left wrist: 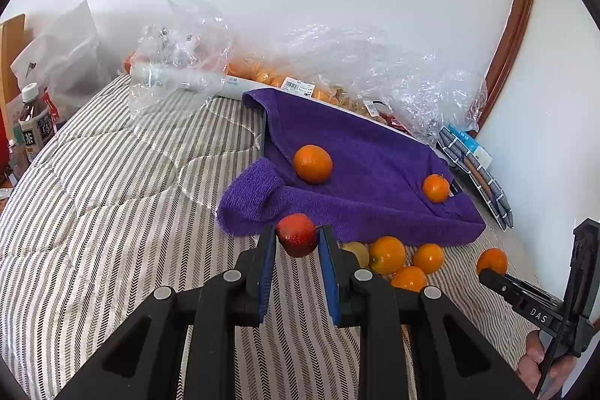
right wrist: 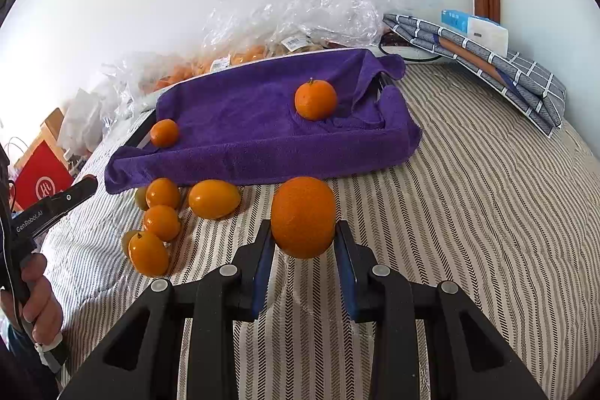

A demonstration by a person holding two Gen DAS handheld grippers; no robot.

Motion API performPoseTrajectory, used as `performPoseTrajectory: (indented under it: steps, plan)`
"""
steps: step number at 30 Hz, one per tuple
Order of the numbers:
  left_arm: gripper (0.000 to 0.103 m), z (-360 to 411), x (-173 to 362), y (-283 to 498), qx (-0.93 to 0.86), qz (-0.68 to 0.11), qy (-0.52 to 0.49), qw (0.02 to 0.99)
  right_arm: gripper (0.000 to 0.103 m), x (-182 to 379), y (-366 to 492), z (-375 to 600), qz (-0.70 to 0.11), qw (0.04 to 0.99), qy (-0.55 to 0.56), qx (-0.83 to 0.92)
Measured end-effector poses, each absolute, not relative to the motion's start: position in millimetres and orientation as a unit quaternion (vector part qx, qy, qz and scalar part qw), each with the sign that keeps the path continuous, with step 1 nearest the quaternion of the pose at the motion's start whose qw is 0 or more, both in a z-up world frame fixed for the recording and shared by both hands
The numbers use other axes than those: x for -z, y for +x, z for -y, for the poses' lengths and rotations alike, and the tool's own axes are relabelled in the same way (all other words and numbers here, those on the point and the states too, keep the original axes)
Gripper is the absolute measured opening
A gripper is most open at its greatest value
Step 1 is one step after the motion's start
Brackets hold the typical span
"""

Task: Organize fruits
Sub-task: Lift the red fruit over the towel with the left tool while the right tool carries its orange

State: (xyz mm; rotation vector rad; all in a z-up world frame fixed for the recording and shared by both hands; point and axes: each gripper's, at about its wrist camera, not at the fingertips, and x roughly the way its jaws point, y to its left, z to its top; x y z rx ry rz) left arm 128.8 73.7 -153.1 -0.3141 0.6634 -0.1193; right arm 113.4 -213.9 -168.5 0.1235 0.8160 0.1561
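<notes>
My left gripper (left wrist: 297, 237) is shut on a small red apple (left wrist: 297, 234), held above the striped bedspread just in front of the purple towel-lined tray (left wrist: 360, 212). My right gripper (right wrist: 303, 235) is shut on a large orange (right wrist: 303, 216), held in front of the tray (right wrist: 262, 160). Two oranges lie on the towel, a larger one (left wrist: 312, 164) (right wrist: 315, 99) and a smaller one (left wrist: 435, 188) (right wrist: 164, 133). Several loose oranges (left wrist: 387, 254) (right wrist: 213, 198) lie on the bed by the tray's front edge.
Crumpled clear plastic bags (left wrist: 337, 62) with more packed fruit sit behind the tray by the white wall. Folded grey checked cloths (right wrist: 487, 62) lie at the right. Bottles (left wrist: 35, 126) and a red bag (right wrist: 41, 182) stand off the bed's left side.
</notes>
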Motion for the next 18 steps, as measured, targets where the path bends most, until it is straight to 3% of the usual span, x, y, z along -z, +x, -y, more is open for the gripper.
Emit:
performPoseTrajectory:
  steps: [18]
  plan:
    - [0.022,-78,134,128,0.060,-0.292,-0.165,0.940,0.032,135,122,211,-0.360,0.928,0.045,-0.091]
